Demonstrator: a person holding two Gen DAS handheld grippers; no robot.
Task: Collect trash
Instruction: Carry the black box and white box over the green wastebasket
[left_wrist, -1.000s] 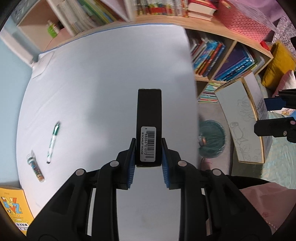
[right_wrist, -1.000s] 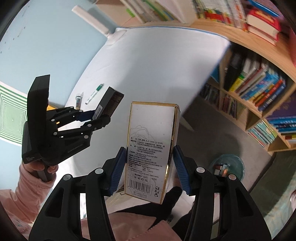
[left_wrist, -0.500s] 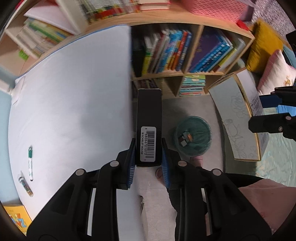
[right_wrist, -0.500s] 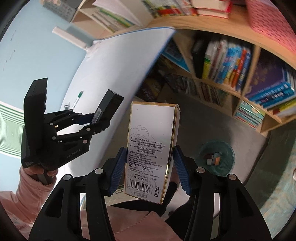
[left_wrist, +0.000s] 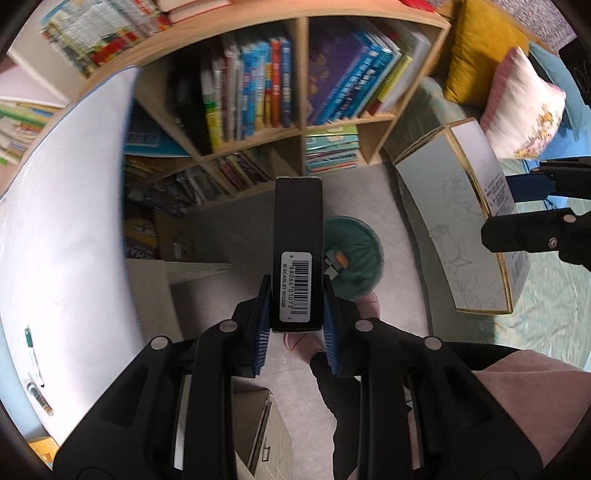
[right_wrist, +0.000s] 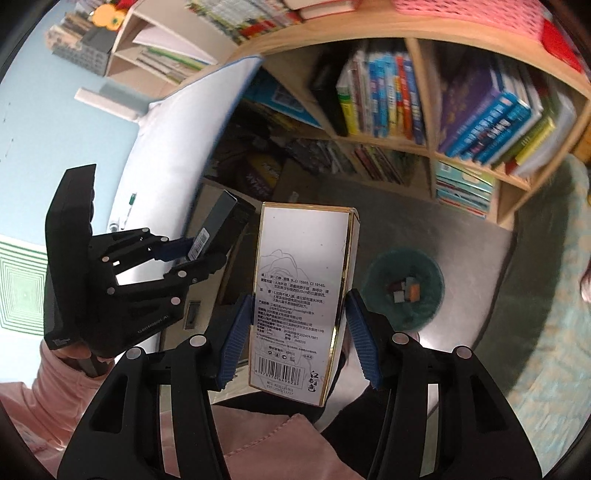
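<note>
Carrying trash to bin (left_wrist: 352, 258) on floor | left gripper (left_wrist: 296, 317) clamped on black box (left_wrist: 298, 243) | right gripper (right_wrist: 295, 332) clamped on white box (right_wrist: 306, 288) | best centred over bin before release, one box at a time

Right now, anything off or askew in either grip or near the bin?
Nothing stands out. Left gripper holds the black box straight; right gripper holds the white box slightly tilted but secure. Green bin stands upright on the floor with scraps inside, nothing spilled.
</note>
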